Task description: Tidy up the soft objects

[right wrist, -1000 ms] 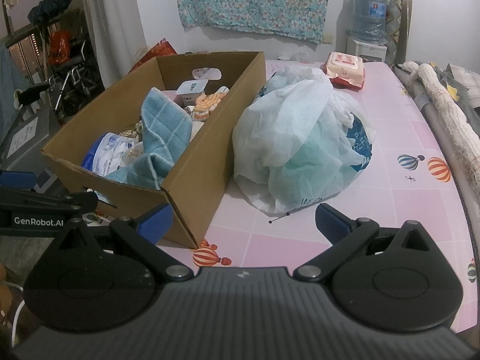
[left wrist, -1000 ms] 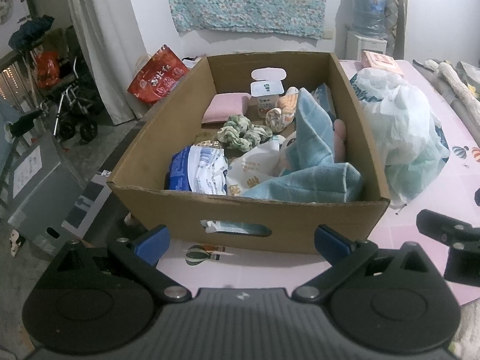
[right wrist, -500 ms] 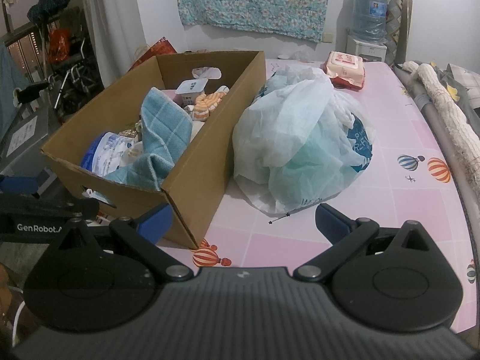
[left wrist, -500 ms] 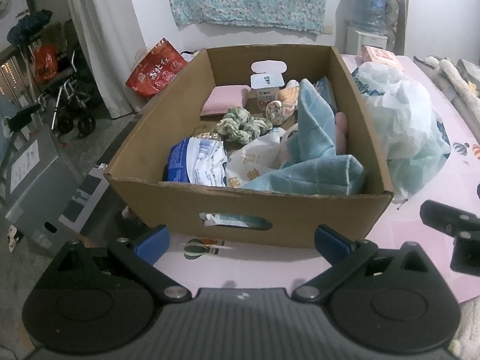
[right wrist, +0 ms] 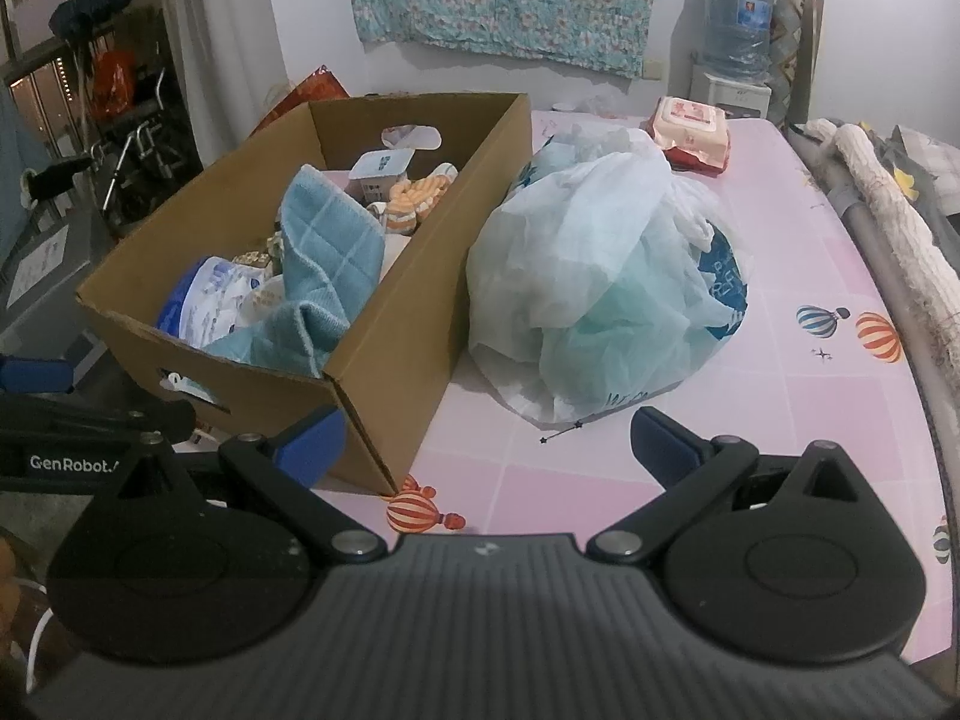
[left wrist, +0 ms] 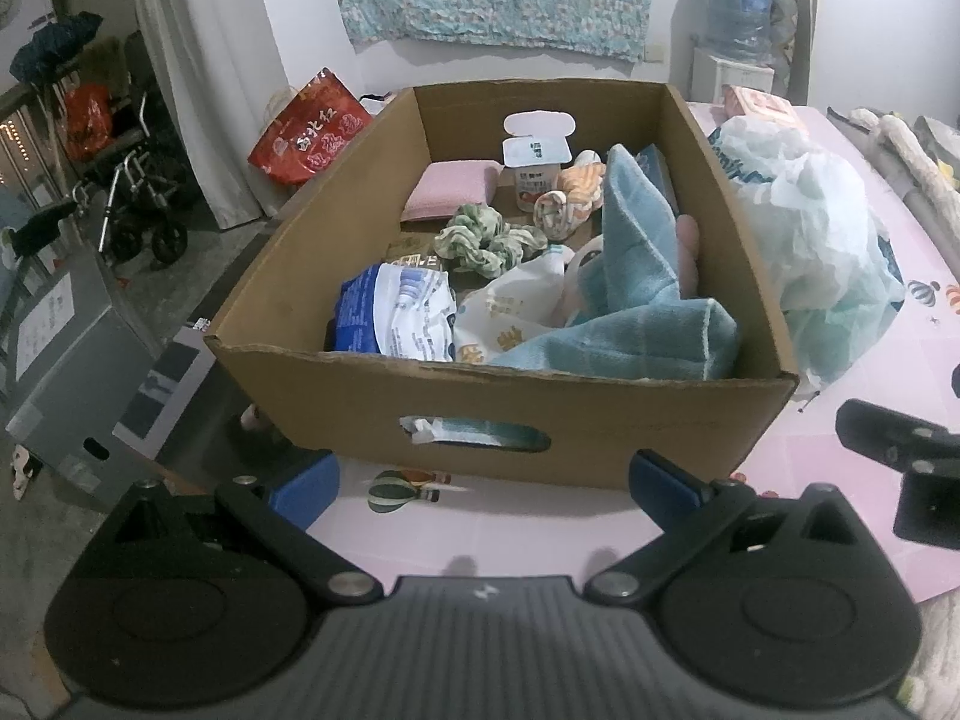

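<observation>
Cardboard box (left wrist: 498, 414) sits at the table's left edge, crammed w/ soft stuff: blue towel (left wrist: 636, 276) heaped at the near right corner, green scrunchie (left wrist: 486, 237) mid-box, pink sponge (left wrist: 450, 195) at the back, orange striped socks (right wrist: 414, 198), a blue-and-white pouch (left wrist: 396, 312) near left. A yogurt cup (left wrist: 534, 171) stands at the back, not soft by the look of it. Just right of the box, touching its wall: a big white plastic bag (right wrist: 600, 276), stuffed full.

Left gripper (left wrist: 483, 480) is spread wide, empty, facing the box's front wall. Right gripper (right wrist: 486, 444) is wide apart too, nothing held, aimed between box corner and bag.

Judgement: a pick is about to start, prob. from the box. Go for the towel's raised fold from above and pinch a thick bunch; thin edges slip. Keep the other tong clear of the cardboard rim.

Writing: "GenRobot" reads on the left tool's side in the right view. Red bag (left wrist: 312, 132) behind has white Chinese characters, too blurred to make out. Pouch and cup print too small. Wet-wipes pack (right wrist: 690, 126) at the far end, label unreadable.
</observation>
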### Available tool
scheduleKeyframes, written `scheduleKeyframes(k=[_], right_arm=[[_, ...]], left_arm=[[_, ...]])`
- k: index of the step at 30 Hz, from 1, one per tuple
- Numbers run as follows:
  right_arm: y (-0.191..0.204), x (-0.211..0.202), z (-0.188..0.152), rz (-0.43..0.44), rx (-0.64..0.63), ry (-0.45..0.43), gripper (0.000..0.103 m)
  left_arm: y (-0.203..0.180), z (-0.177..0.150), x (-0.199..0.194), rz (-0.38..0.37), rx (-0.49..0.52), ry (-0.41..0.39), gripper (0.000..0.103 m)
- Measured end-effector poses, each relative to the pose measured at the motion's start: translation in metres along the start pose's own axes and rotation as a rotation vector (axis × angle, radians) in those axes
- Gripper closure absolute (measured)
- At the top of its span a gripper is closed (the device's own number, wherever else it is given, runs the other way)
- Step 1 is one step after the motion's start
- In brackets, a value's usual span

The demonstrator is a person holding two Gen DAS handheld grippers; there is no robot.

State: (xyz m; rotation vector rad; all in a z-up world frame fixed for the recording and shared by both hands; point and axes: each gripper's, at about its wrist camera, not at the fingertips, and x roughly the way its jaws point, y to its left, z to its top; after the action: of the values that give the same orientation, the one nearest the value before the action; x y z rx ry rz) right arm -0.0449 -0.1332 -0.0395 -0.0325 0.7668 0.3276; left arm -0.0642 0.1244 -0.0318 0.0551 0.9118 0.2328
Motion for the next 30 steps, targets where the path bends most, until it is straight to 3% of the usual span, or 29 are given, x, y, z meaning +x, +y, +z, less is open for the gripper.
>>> scheduleKeyframes(k=[30], right_arm=[[0.013,0.008,0.009,0.004,-0.032,0.000,0.001]], left_arm=[[0.008,0.001,0.003,0.002,-0.018,-0.005,0.000]])
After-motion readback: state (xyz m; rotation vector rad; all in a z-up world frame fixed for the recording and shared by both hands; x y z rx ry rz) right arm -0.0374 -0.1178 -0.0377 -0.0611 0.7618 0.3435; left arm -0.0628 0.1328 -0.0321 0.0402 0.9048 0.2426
